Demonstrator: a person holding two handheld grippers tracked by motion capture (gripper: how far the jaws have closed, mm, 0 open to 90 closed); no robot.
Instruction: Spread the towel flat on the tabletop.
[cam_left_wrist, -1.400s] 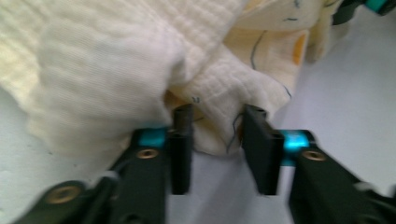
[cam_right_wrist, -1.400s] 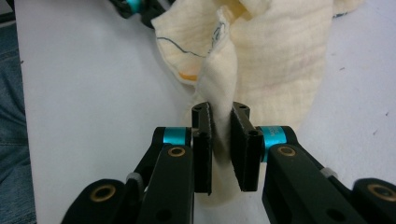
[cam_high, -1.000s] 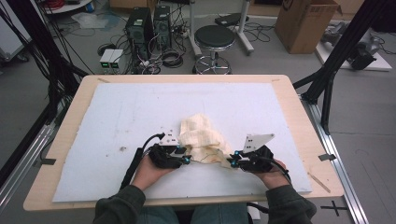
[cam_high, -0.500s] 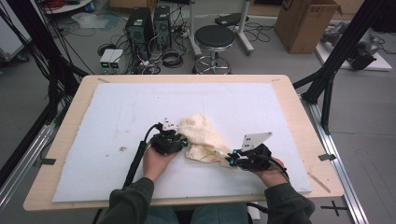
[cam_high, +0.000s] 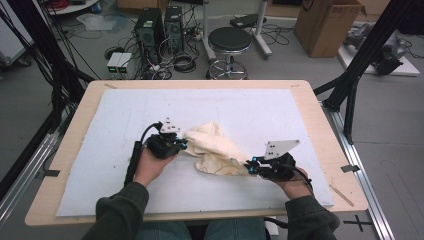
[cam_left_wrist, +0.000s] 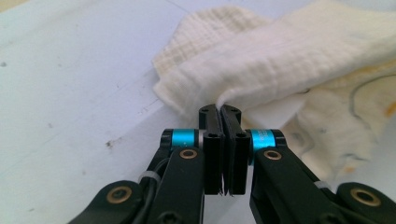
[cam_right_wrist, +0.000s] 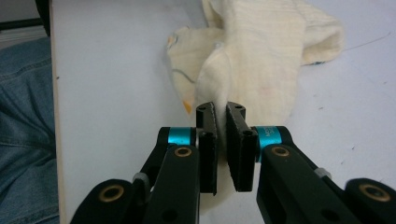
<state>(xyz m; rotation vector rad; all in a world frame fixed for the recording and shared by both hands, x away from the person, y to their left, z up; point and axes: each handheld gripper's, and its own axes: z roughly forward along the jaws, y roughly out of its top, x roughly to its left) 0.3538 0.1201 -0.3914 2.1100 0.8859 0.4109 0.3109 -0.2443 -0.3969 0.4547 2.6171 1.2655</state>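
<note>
Shifted up and forward since earlier, left gripper (cam_high: 183, 145), jaws just closing, now clamped on cloth (cam_high: 215, 150) edge; right gripper (cam_high: 248, 165) pinching opposite corner. Mid-table, soft, light, floppy: best gripped at edges.

In the left gripper view the cream cloth (cam_left_wrist: 299, 70) runs off the right and top edges, and the pinched bit of its edge is hidden between the jaws of the left gripper (cam_left_wrist: 223, 114). In the right gripper view the cloth's far end is cut by the top edge; the corner inside the right gripper (cam_right_wrist: 221, 112) is hidden. Faint markings on the cloth are too small to make out.
</note>
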